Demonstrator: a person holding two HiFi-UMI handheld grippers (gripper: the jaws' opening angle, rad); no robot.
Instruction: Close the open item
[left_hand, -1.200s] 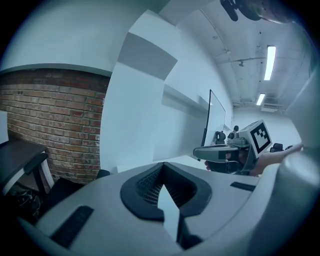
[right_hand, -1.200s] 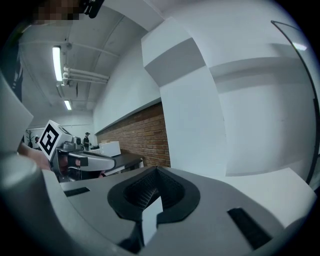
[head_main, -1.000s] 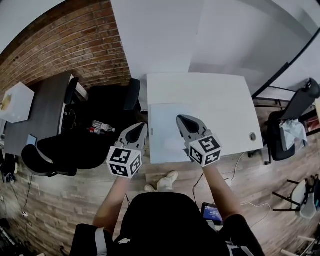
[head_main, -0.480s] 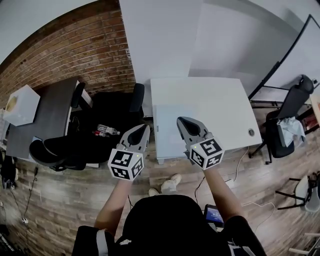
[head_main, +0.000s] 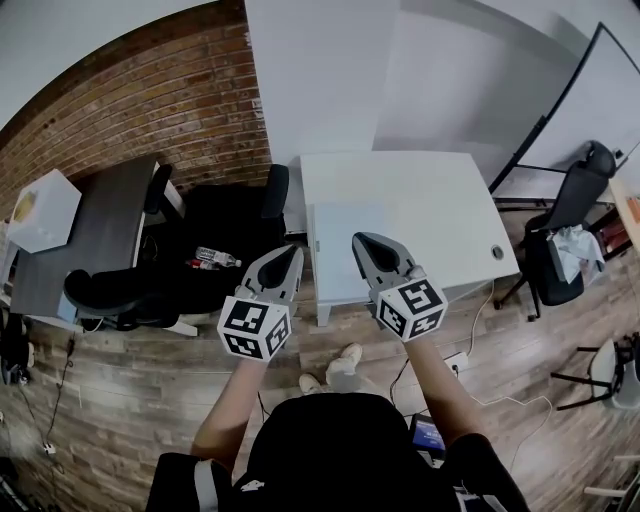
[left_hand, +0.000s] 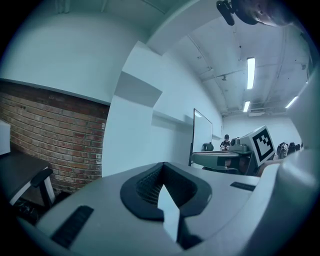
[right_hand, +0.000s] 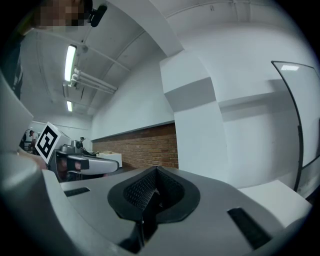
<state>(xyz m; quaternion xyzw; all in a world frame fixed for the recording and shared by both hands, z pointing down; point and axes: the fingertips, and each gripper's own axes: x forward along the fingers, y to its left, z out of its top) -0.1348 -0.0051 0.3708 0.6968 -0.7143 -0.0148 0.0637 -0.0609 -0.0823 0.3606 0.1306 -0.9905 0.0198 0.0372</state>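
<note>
A pale, flat rectangular item (head_main: 345, 240) lies on the near left part of the white table (head_main: 440, 210); I cannot tell whether it is open. Both grippers are held in the air just in front of the table's front edge, side by side. The left gripper (head_main: 291, 254) points at the table's left corner and is shut with nothing in it. The right gripper (head_main: 359, 241) hangs over the item's near edge, also shut and empty. In the left gripper view the left gripper (left_hand: 162, 169) has its jaws closed together; in the right gripper view the right gripper (right_hand: 156, 173) shows the same.
Black office chairs (head_main: 215, 235) stand left of the table, one with a bottle (head_main: 214, 258) on it. A dark desk (head_main: 95, 225) with a white box (head_main: 40, 208) is by the brick wall (head_main: 150, 110). Another chair (head_main: 565, 235) stands at the right.
The table sits a little farther from me and higher in the head view than before. Both grippers keep their pose and stay shut.
</note>
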